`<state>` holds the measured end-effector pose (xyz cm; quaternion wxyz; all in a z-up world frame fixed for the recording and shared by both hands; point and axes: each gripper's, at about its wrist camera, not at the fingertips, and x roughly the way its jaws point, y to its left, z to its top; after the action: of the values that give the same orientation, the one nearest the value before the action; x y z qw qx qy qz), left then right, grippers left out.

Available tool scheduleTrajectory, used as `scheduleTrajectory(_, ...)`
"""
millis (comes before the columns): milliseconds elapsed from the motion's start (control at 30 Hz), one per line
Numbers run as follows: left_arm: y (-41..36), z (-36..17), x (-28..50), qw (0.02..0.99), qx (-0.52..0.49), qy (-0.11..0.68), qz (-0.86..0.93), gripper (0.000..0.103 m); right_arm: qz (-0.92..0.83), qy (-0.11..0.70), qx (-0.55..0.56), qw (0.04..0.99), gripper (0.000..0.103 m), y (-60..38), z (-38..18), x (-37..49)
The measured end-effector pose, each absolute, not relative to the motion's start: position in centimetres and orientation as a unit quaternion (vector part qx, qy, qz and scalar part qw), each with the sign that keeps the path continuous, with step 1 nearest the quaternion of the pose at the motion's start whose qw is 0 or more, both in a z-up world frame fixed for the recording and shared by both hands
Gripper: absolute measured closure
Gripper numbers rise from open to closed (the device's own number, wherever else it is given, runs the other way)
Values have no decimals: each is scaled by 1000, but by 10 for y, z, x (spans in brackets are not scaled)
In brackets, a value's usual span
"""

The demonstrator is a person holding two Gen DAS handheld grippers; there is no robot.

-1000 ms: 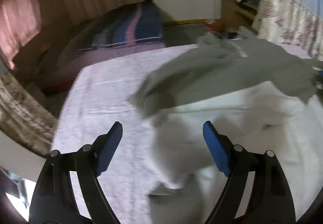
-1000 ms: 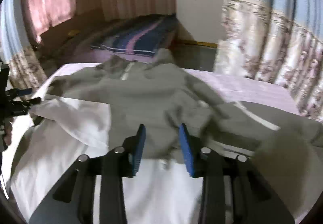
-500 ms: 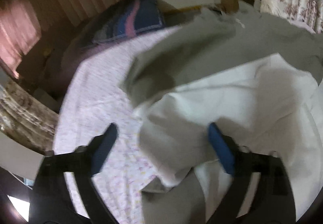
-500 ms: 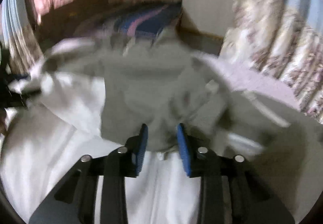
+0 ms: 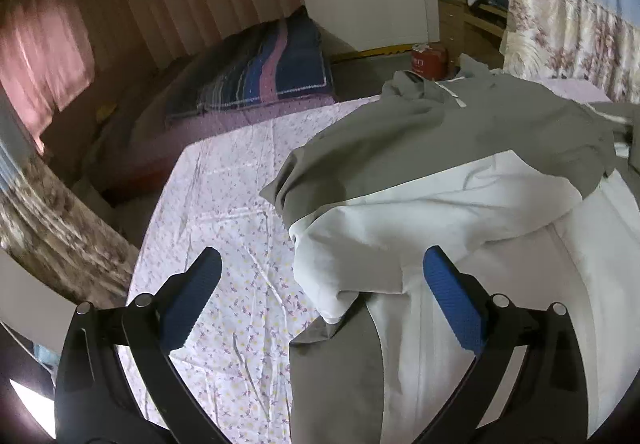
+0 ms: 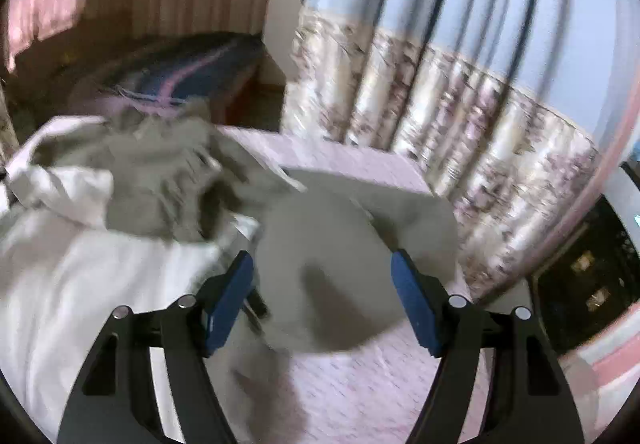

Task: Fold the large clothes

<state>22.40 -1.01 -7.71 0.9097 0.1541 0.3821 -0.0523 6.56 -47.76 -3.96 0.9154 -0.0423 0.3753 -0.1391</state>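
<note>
In the left wrist view the left tool (image 5: 318, 308) stands wide apart and empty over the near left edge of the jacket (image 5: 440, 148), which lies on the bed (image 5: 224, 212). Its grey far part is turned over the white lining (image 5: 460, 228), so one fold looks made; the near bulge is still untidy. Bare sheet gives room to the left. In the right wrist view, which is blurred, the right tool (image 6: 322, 294) is opening with nothing pinched, above a grey sleeve (image 6: 340, 240) still unfolded near the bed's right edge, with the curtain (image 6: 460, 116) close beyond.
</note>
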Motion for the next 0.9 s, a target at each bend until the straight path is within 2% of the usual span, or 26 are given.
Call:
scheduleTrajectory(33, -12, -77, 223, 909, 158, 381, -53, 3, -138, 388, -35, 911, 24, -485, -47, 67)
scheduleTrajectory(167, -14, -76, 225, 909, 155, 384, -57, 3, -114, 413, -24, 903, 25, -495, -73, 80)
scheduleTrajectory(200, -13, -76, 225, 908, 154, 385, -54, 3, -109, 420, -26, 901, 31, -495, -79, 85)
scheduleTrajectory(233, -12, -76, 226, 908, 153, 387, -50, 3, -97, 429, -27, 897, 59, -494, -85, 90)
scheduleTrajectory(300, -10, -75, 223, 908, 154, 387, -48, 3, -93, 441, -24, 892, 91, -492, -92, 96)
scheduleTrajectory(333, -10, -75, 222, 908, 156, 386, -46, 3, -96, 435, -25, 895, 94, -493, -94, 99)
scheduleTrajectory(433, -7, -70, 219, 910, 163, 378, -39, 3, -93, 398, 27, 912, 98, -503, -81, 95)
scheduleTrajectory(567, 0, -61, 219, 915, 156, 371, -35, 3, -37, 287, 182, 940, 98, -519, -28, 78)
scheduleTrajectory(667, 4, -53, 220, 920, 147, 363, -33, 3, 34, 223, 242, 944, 98, -500, 6, 81)
scheduleTrajectory(800, 8, -48, 221, 924, 136, 356, -33, 3, 99, 234, 255, 933, 98, -439, 11, 127)
scheduleTrajectory(900, 13, -48, 220, 924, 133, 357, -27, 3, 116, 287, 217, 926, 98, -379, -21, 169)
